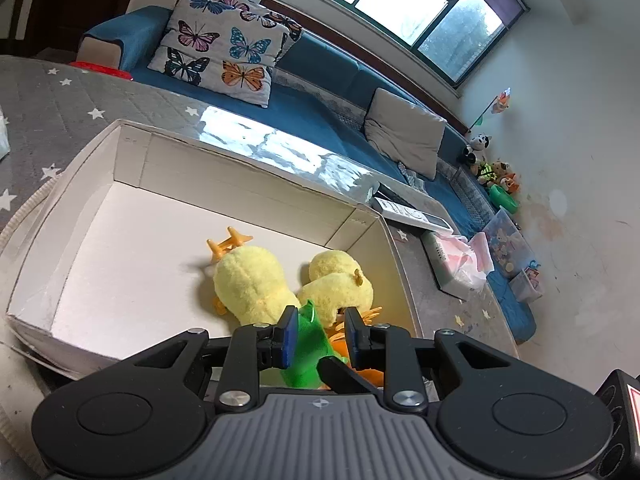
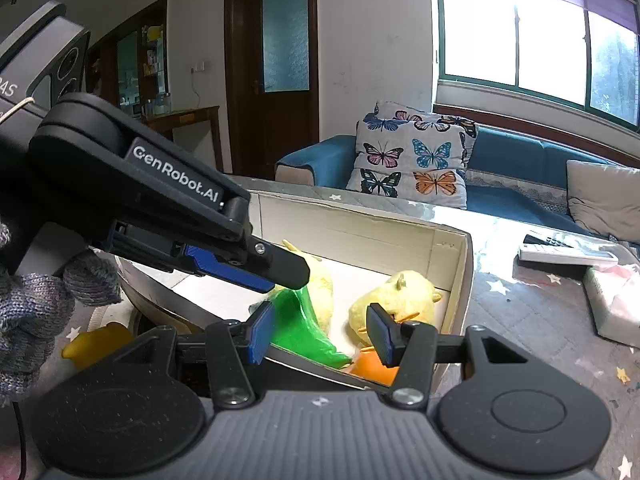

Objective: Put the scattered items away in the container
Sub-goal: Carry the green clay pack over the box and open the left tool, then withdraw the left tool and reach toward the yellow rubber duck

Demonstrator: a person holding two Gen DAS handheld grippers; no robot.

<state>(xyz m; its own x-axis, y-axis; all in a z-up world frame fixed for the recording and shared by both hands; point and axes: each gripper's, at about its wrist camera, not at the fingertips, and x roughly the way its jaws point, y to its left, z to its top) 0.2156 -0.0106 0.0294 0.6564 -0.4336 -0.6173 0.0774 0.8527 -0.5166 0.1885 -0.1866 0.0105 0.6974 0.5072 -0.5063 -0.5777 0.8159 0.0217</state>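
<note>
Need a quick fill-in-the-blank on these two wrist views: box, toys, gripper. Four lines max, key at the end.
1. The left gripper has its jaws shut on a soft toy coloured ___.
2. The two plush toys lying in the white box are ___.
3. The cushion on the blue sofa is printed with ___.
4. The remote control lies ___ the box.

Missing words: green; yellow; butterflies; outside.

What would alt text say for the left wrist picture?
The left gripper is shut on a green toy above a white cardboard box that holds two yellow plush ducks. Behind stands a blue sofa with a butterfly cushion.
</note>
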